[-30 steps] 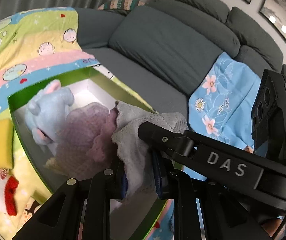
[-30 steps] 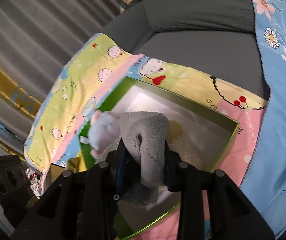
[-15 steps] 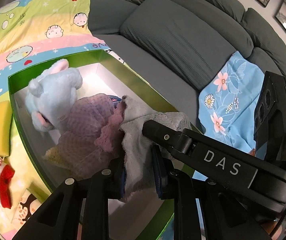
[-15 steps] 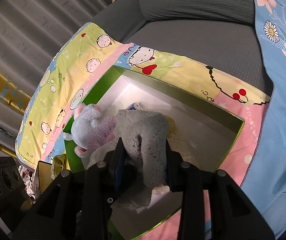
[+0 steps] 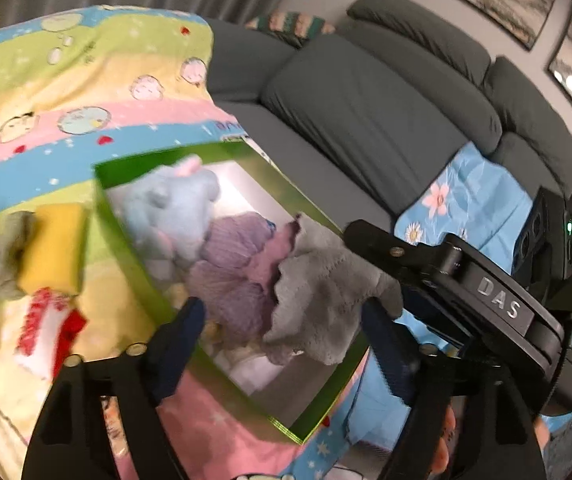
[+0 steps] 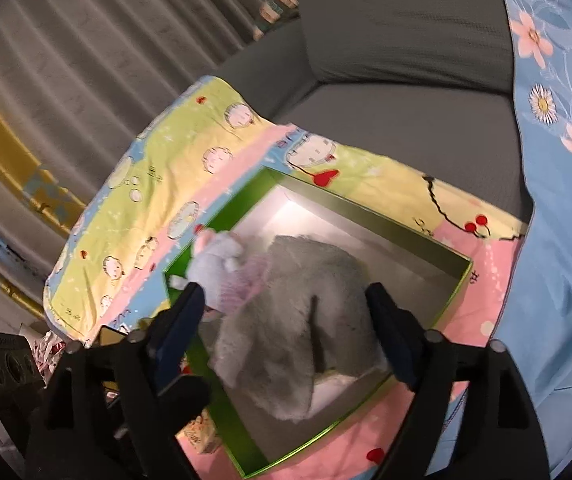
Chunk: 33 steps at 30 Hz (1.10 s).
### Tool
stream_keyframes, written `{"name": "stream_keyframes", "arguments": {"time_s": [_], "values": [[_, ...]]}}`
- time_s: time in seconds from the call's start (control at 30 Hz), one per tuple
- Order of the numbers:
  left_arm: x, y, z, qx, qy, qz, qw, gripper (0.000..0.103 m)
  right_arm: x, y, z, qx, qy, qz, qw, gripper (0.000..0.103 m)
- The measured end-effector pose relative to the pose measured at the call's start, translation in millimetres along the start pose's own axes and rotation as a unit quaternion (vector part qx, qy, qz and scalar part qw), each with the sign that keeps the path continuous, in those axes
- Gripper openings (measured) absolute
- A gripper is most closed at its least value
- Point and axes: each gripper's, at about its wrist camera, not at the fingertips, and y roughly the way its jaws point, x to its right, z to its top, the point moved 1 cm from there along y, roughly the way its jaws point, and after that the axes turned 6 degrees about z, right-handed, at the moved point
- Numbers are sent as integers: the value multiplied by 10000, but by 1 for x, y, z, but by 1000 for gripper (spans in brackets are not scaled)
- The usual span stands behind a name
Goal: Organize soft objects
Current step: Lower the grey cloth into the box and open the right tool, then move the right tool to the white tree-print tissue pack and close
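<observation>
Both claws spread wide and opening further over the green box (image 5: 134, 248), pads pressing on nothing. Left gripper (image 5: 282, 344) with the grey fluffy cloth (image 5: 326, 300) lying between and just beyond its blue-padded fingers (image 5: 178, 344), apart from the left pad, close against or touching the right one, too blurred to tell which. Cloth draped inside the box, over its near right part, beside a purple knitted piece (image 5: 234, 276) and a pale blue plush toy (image 5: 174, 208) further in. Right gripper (image 6: 286, 320) likewise parted, the same cloth (image 6: 298, 320) bunched below and between its fingers, free of both pads, resting in the box (image 6: 458, 288) with the plush toy (image 6: 218, 256) at its far left. Box set on a striped cartoon-print blanket (image 5: 86, 92) spread over a grey sofa (image 5: 366, 120). Outside the box, off to the left: a yellow sponge-like block (image 5: 54, 248), a grey rag (image 5: 2, 256) and a red-and-white sock (image 5: 50, 328). Blue floral sheet (image 6: 558, 160) along the right.
</observation>
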Motion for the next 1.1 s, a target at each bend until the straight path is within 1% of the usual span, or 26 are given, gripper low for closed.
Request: {"name": "stream_keyframes", "arguments": {"time_s": [0.03,0.17,0.23,0.27,0.4,0.5,0.63,0.7,0.77,0.8,0.87,1.0,1.1], "values": [[-4,-6,0,50,-61,12,10000,88,-3,-4,0,67,-39,47,10000,92],[-25,-30,-5,187,-272,119,9994,90,-15,-16,-4,226,-166,182,9994,96],[-38,-43,-10,273,-390,261,9985,97,-22,-21,-8,235,-281,262,9990,99],[-44,-50,-13,334,-448,329,9979,98,-25,-22,-10,230,-334,293,9987,100],[-70,-74,-27,440,-679,604,9949,99,-40,-25,-19,187,-517,389,9977,102],[-94,-89,-41,506,-903,931,9903,99,-53,-21,-29,69,-721,395,9966,102],[-119,-105,-62,604,-1192,1210,9836,99,-70,-15,-46,-113,-1103,269,9935,102],[-129,-109,-71,607,-1314,1323,9806,99,-79,-9,-53,-209,-1251,205,9917,102],[-140,-113,-83,576,-1437,1567,9754,99,-86,-3,-60,-324,-1390,215,9895,102],[-144,-113,-89,550,-1487,1708,9725,99,-89,0,-63,-385,-1456,238,9883,102],[-151,-114,-99,544,-1561,1876,9682,99,-97,7,-71,-536,-1582,334,9854,102],[-163,-116,-115,524,-1741,2049,9618,99,-108,19,-84,-807,-1769,473,9798,101],[-171,-115,-127,530,-1875,2166,9566,99,-117,34,-97,-1100,-1954,666,9722,100]]}}
